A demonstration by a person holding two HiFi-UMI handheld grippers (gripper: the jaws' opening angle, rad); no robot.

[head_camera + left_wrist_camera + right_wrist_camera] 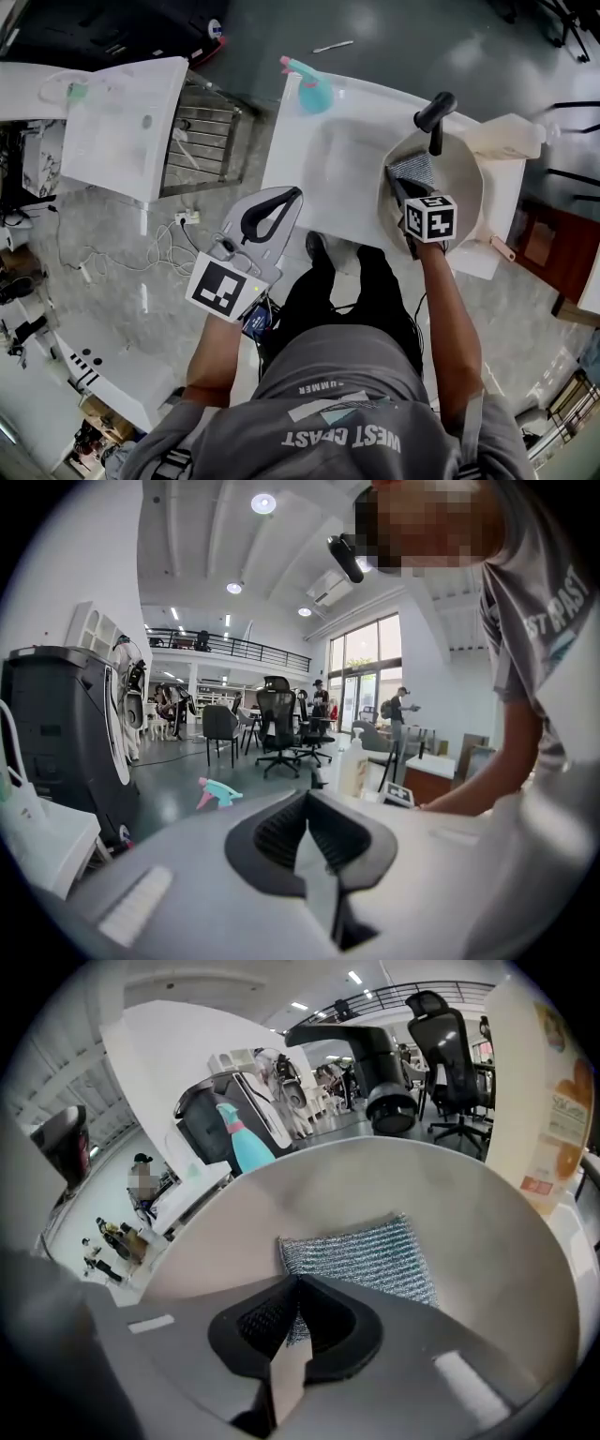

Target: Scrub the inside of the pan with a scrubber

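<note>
Left claw (pixel 307 806): tips closed together, nothing in it, hanging off the worktop's (pixel 319 159) near-left corner. It steadies nothing.

Right claw (pixel 297 1281): narrowed onto the near corner of the scrubber (pixel 375 1252), which lies flat on the inner wall of the pan (pixel 497 1241). The pan sits by the worktop's right edge, with its handle (pixel 435 112) pointing toward the far edge.

Risks, as I judge them:
- My bite on the pad looks thin. Hard scrubbing could pull it free.
- The pan is unbraced. A sideways push may spin or slide it toward the right edge, or into the white jug (pixel 511 136) just beside its far rim.
- The spray bottle (pixel 314 92) at the far edge, toward the left corner, is well apart and an unlikely casualty.

Hard to make out:
- How deep the pad sits between my tips.
- The pan's near rim, which my arm and marker cube cover in the head view.
- Whether the pan is wet or soiled.
</note>
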